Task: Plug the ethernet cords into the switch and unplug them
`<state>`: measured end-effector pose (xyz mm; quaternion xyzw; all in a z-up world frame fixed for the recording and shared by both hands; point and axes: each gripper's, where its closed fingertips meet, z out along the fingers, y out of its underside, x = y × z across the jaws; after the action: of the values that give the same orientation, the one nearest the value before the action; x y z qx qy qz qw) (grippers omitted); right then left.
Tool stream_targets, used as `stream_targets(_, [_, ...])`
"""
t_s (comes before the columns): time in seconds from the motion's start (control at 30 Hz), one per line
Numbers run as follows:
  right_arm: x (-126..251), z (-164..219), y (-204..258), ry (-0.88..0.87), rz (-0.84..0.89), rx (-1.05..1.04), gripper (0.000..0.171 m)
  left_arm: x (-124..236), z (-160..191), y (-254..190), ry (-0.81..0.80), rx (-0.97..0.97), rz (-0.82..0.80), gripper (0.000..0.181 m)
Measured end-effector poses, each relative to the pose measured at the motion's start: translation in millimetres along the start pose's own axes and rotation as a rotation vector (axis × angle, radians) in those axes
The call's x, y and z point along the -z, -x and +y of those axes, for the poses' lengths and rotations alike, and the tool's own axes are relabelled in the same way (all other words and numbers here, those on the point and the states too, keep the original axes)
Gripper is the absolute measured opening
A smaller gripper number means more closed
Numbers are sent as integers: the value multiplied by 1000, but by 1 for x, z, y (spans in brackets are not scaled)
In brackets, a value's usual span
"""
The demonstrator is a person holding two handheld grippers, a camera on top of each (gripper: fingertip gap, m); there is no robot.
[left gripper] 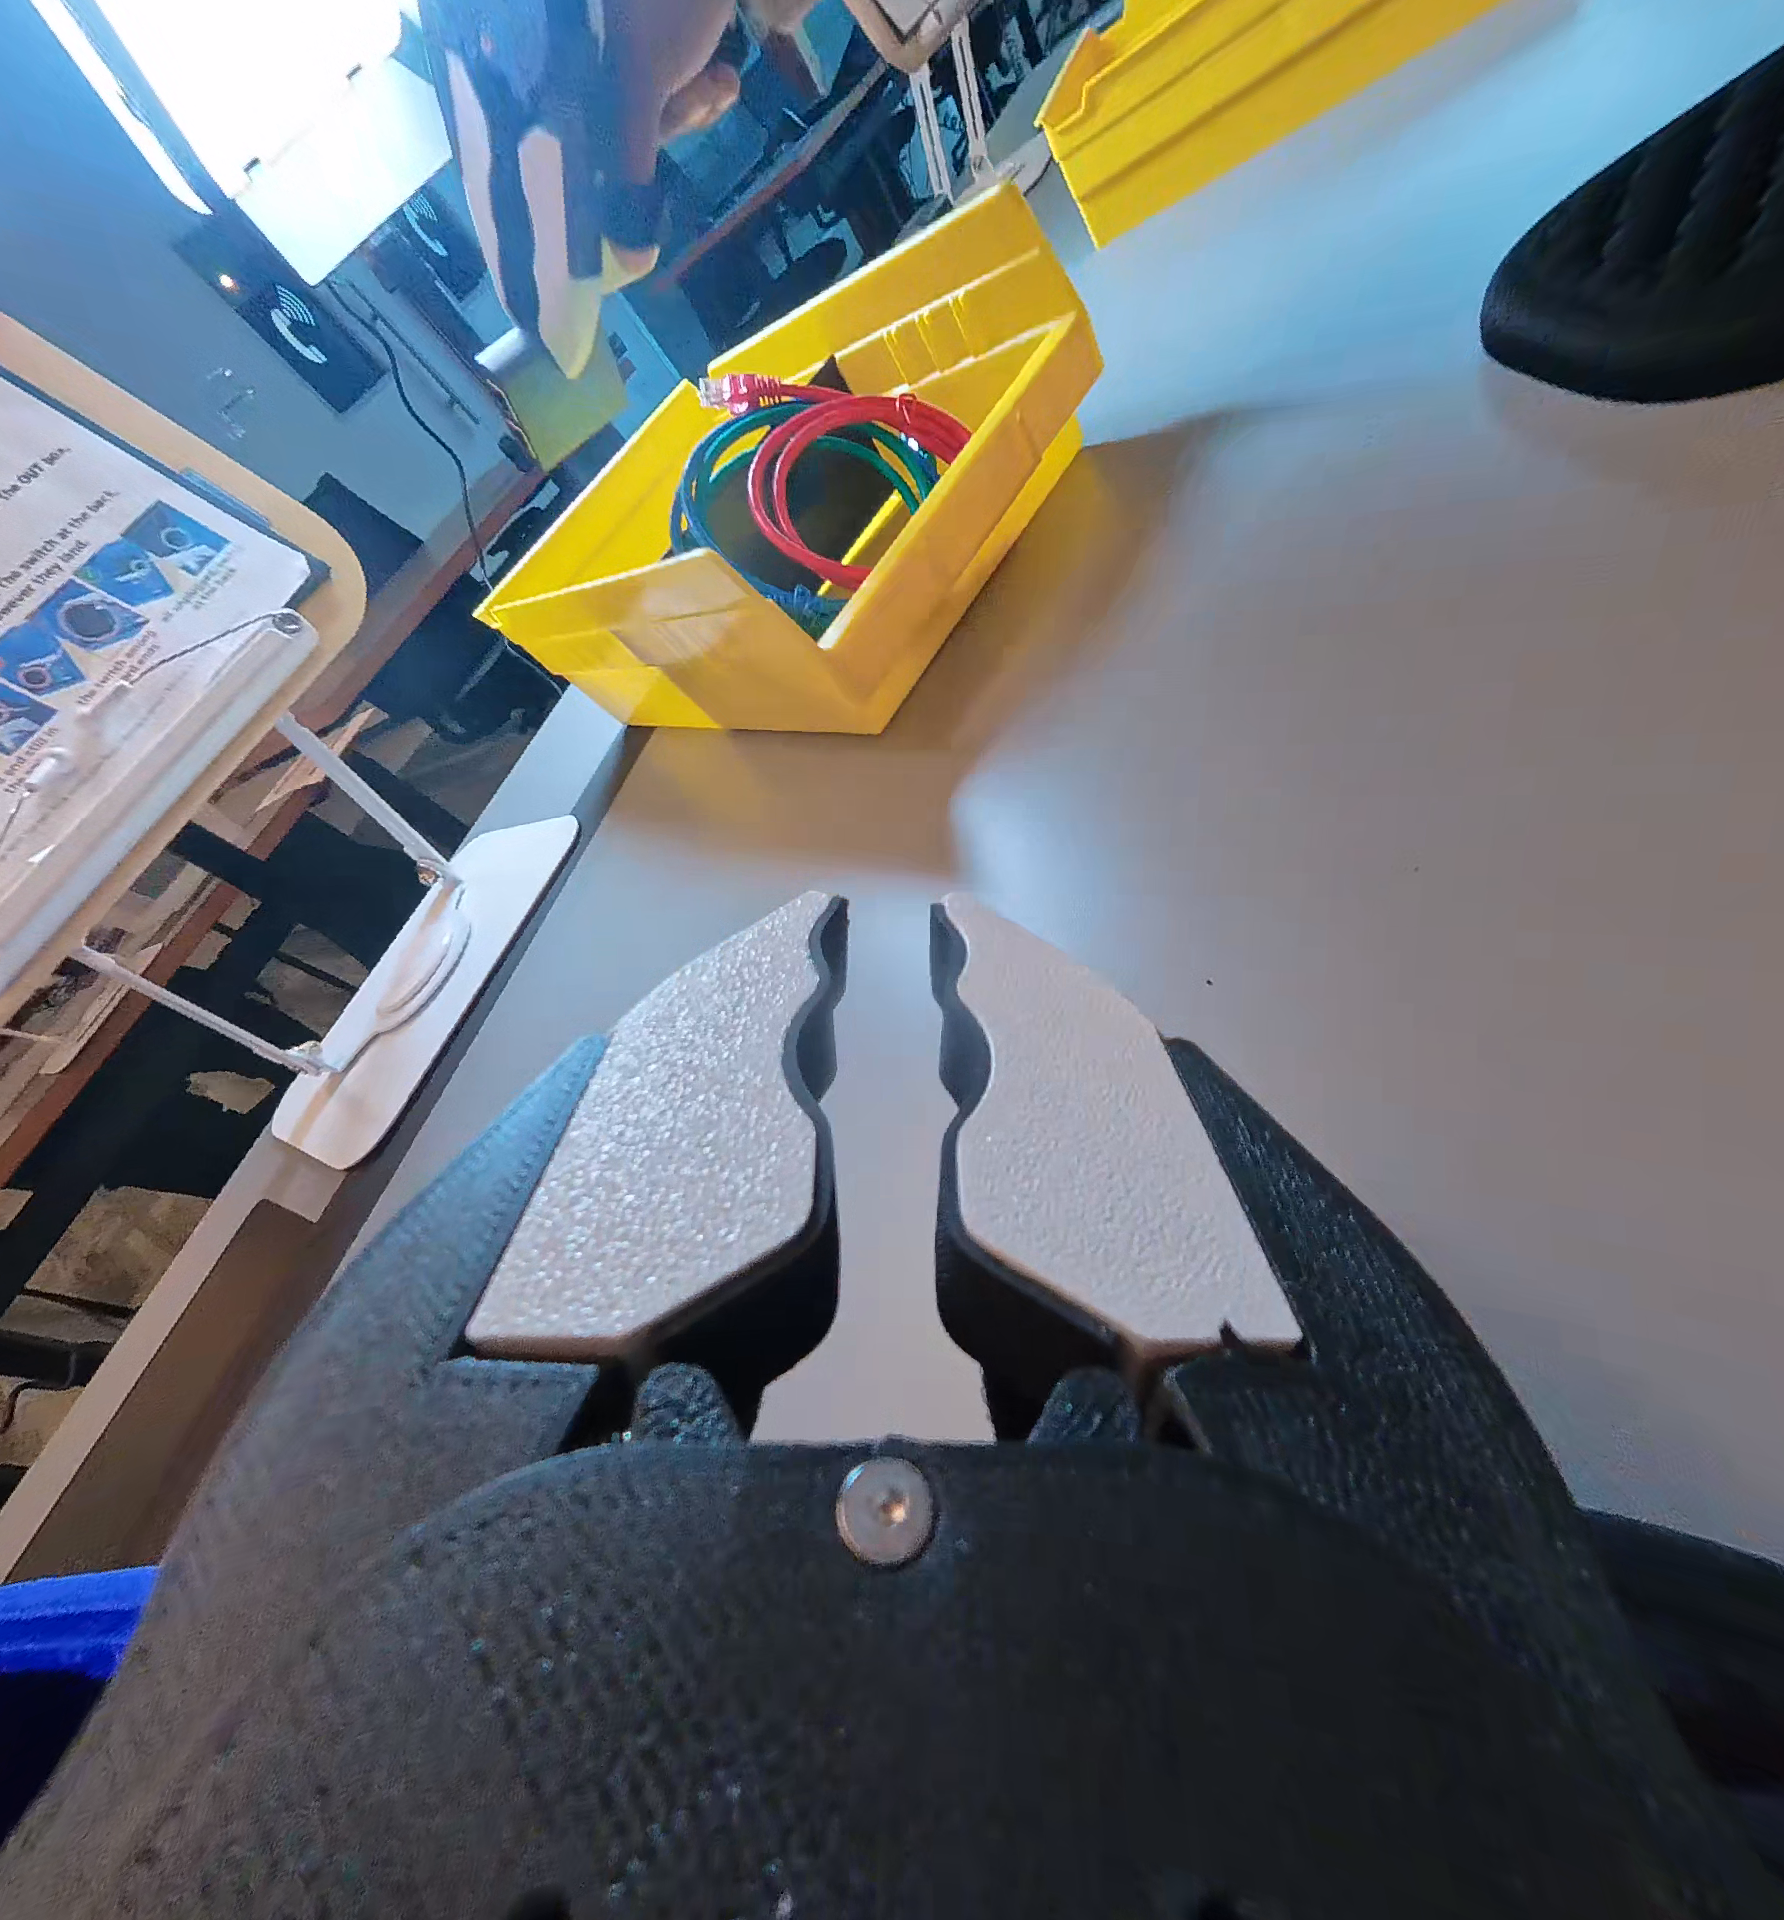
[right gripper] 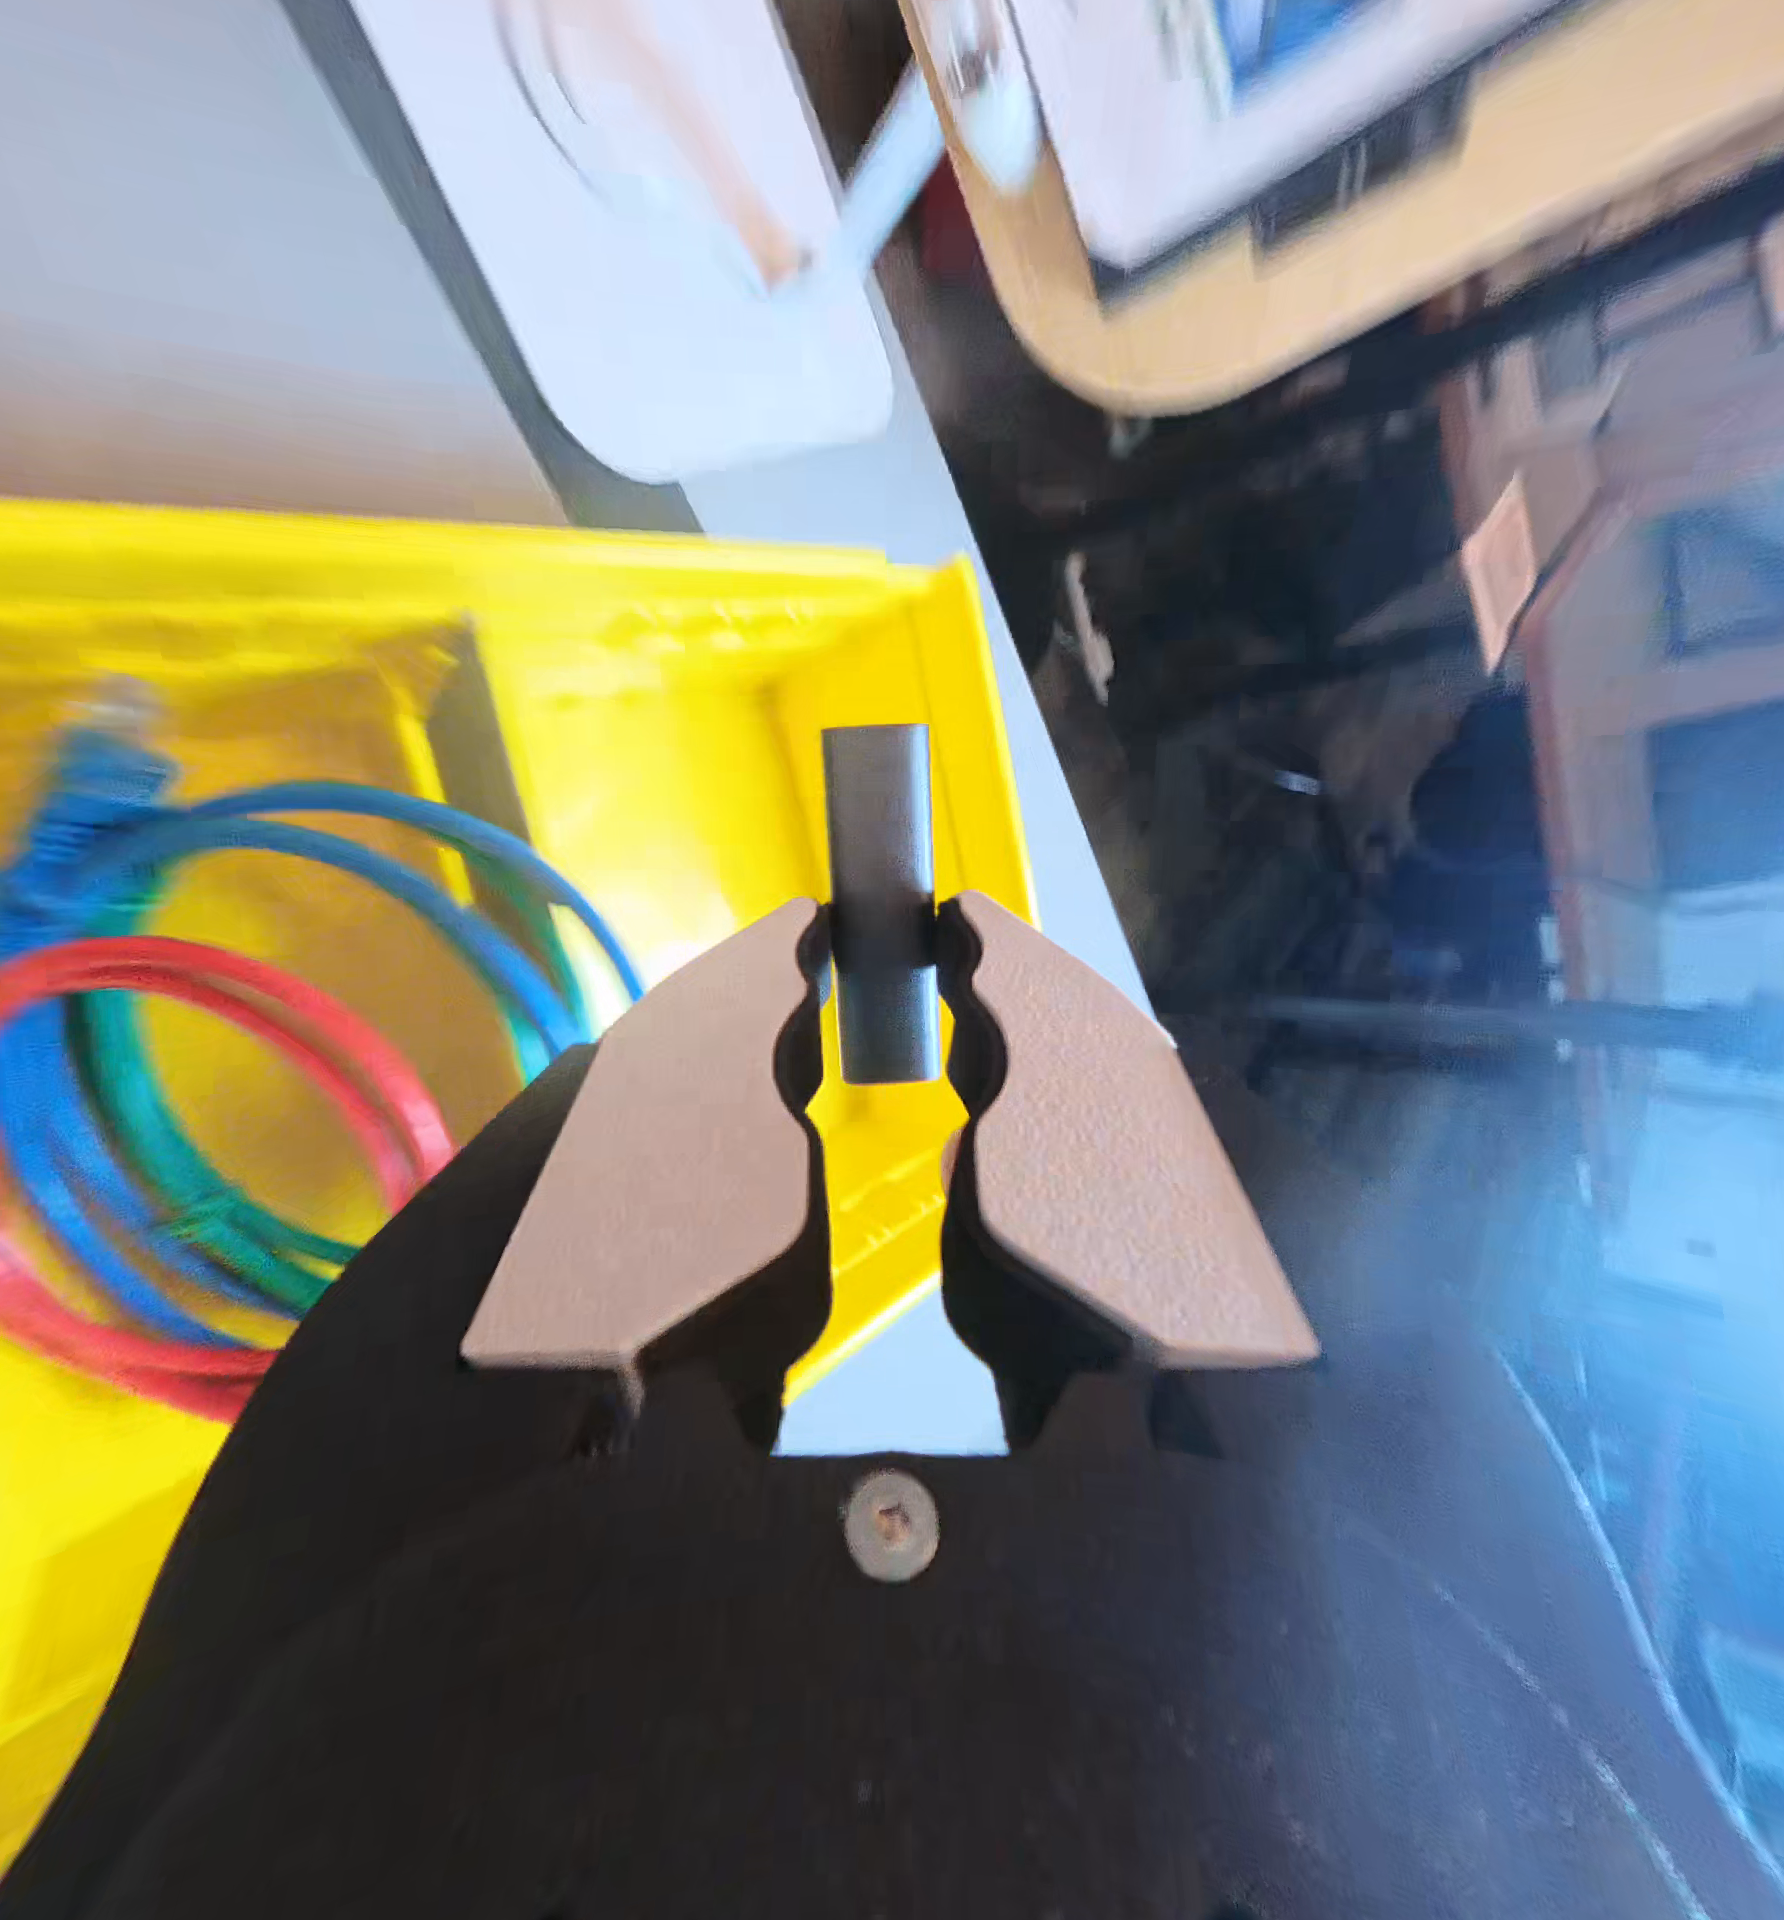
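Your right gripper (right gripper: 880, 914) pinches a dark block (right gripper: 877, 831) by its edge over the bin (right gripper: 981, 727); it may slip onto the cords (right gripper: 244, 1039), while your left gripper (left gripper: 888, 914) sits narrow and empty, lower centre.

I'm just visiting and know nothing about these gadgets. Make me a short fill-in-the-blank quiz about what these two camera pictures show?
1. The coiled cords lie inside a bin coloured ____.
2. The cords are red, blue and ____.
3. The right gripper is clamped on a small dark ____-shaped piece.
4. The left gripper holds ____, its fingers slightly apart above the table.

Missing words: yellow; green; bar; nothing
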<state>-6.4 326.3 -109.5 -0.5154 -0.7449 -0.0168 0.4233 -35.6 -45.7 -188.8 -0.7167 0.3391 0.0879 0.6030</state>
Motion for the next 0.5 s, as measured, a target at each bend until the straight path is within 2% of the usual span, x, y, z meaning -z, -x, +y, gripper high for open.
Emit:
stream_targets(0.13, [-59, 43, -13, 189, -31, -28, 20, -4, 9, -3, 26, 2, 12, 14])
stream_targets(0.23, [-90, 50, -2, 221, -111, -19, 20, -8, 14, -8, 38, 8, 36, 14])
stream_targets(0.4, [-128, 64, 24, 285, -217, 68, 20, -9, 14, -15, 41, 2, 64, 13])
stream_targets(0.5, [-135, 69, 34, 271, -256, 89, 23, -9, 13, -16, 35, 7, 70, 13])
